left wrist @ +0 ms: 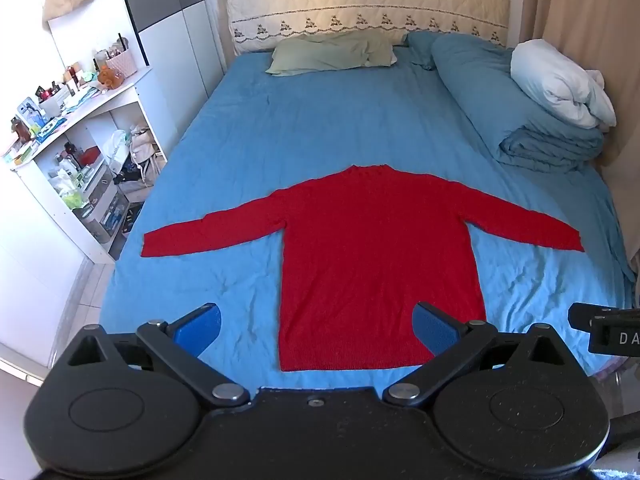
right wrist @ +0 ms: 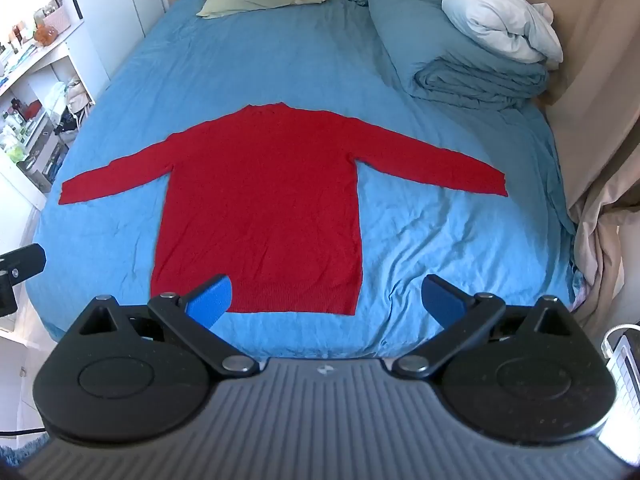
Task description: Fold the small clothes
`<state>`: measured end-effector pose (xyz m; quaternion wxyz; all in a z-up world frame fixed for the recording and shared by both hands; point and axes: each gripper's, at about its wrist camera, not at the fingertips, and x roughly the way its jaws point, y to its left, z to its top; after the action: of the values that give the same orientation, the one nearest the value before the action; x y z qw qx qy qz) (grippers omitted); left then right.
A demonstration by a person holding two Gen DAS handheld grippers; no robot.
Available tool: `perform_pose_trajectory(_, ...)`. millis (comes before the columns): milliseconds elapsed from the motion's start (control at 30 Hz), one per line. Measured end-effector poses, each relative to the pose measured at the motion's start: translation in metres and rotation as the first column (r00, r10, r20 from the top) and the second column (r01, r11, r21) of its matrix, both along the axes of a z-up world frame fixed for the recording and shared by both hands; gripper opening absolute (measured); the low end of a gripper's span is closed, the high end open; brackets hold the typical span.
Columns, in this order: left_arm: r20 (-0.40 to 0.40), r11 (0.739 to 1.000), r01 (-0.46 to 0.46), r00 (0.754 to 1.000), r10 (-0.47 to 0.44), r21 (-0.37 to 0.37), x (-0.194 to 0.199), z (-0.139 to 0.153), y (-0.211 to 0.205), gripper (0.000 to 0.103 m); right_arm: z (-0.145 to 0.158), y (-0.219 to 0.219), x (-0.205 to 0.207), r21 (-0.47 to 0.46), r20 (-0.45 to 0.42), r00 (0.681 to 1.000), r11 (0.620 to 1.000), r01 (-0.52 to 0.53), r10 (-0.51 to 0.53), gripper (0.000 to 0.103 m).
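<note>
I see the red sweater (left wrist: pixel 380 264) lying flat on the blue bedsheet (left wrist: pixel 280 128), sleeves spread toward 9 and 3 o'clock, hem nearest me. My left gripper (left wrist: pixel 316 326) and right gripper (right wrist: pixel 326 300) both hang spread wide above the hem, pinching nothing. Bare sheet stretches toward 12 o'clock up to the green pillow (left wrist: pixel 332 54).

Left gripper (left wrist: pixel 317 326) jaws spread wide, holding nothing, right gripper (right wrist: pixel 327 298) likewise wide apart, both side by side
</note>
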<state>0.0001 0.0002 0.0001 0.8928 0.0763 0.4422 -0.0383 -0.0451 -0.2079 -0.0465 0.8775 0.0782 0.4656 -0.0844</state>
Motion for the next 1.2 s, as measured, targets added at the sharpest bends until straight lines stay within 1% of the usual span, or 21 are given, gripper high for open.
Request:
perform_pose_trajectory(467,0.001,1.000,-0.001,1.000,0.001,0.002,-0.0004,-0.0007,-0.0012,0.103,0.0009,0.0022,0.0019,-0.005,-0.001,1.000,1.000,-0.001,0.001,0.103)
perform_pose_trajectory(700,-0.014,1.000,-0.006,1.000,0.006,-0.012,0.0029,-0.0023,-0.0039,0.103,0.0009,0.0022,0.0021,-0.005,-0.001,1.000,1.000,-0.001,0.001,0.103)
perform_pose_trajectory(833,-0.009,1.000,-0.003,1.000,0.003,-0.010,0.0019,-0.0024,-0.0016,0.103,0.0012,0.0027,0.0034,-0.003,-0.002,1.000,1.000,0.000,0.000,0.103)
perform_pose_trajectory(933,0.006,1.000,-0.002,1.000,0.002,0.015,0.0025,-0.0014,-0.0012,0.103,0.0012,0.0028,0.0038,-0.001,-0.003,1.000,1.000,-0.001,0.001,0.103)
perform_pose_trajectory(1200,0.017,1.000,-0.005,1.000,0.005,0.022,0.0032,-0.0007,0.0000,0.103,0.0011,0.0019,0.0055,0.001,-0.002,1.000,1.000,-0.003,0.003,0.103)
